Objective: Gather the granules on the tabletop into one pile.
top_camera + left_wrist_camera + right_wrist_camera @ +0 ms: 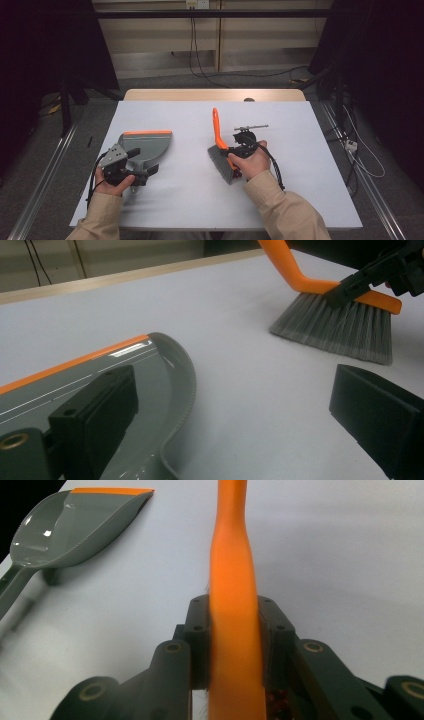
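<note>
On the white bench (300, 200), the right tongs (234, 645) clamp the orange-handled grey-bristled brush (220, 150) while the left tongs (235, 410) gape beside the grey plastic dustpan (147, 145), sweeping not yet started.

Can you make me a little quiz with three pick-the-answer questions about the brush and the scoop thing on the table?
1. Where does the dustpan lie?
A. left of the brush
B. right of the brush
C. on top of the brush

2. What colour is the handle of the brush?
A. blue
B. orange
C. green

3. What is the right gripper doing?
A. hanging open in the air
B. clamped on the brush
C. clamped on the dustpan

Answers:
1 A, the high view shows the dustpan on the table left of the brush.
2 B, the handle is bright orange above grey bristles.
3 B, the right gripper view shows both jaws pressed on the orange handle.
</note>
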`<action>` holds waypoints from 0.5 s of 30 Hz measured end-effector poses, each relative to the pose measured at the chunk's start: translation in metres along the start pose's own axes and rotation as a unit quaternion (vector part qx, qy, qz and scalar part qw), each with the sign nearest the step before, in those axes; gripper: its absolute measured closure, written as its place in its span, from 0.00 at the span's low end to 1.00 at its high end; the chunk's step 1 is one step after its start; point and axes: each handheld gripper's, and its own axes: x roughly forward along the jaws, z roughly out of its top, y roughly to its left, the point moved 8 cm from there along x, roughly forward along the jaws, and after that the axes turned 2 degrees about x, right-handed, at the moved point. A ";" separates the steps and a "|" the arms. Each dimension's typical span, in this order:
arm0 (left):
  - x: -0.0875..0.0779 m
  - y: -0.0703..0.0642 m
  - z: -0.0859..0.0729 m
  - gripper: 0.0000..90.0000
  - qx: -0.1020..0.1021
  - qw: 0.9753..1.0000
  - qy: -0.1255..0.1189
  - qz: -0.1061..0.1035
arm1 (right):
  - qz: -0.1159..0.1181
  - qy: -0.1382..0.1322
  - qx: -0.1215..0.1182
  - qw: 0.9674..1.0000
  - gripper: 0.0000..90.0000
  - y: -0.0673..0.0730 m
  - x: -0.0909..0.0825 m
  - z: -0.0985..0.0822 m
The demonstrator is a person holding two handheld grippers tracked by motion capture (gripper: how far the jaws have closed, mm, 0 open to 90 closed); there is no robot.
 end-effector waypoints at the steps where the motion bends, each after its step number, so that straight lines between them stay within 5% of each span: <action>1: 0.000 0.000 0.000 0.06 0.001 1.000 0.000 0.000 | 0.003 0.000 0.002 1.000 0.79 0.000 0.000 0.000; 9: -0.001 0.000 0.001 0.06 0.003 1.000 0.002 0.000 | 0.008 -0.003 0.003 1.000 0.79 -0.001 -0.002 0.001; 15: -0.001 0.000 0.001 0.06 -0.001 1.000 0.001 0.001 | 0.042 -0.024 0.006 0.999 0.79 0.005 -0.015 0.013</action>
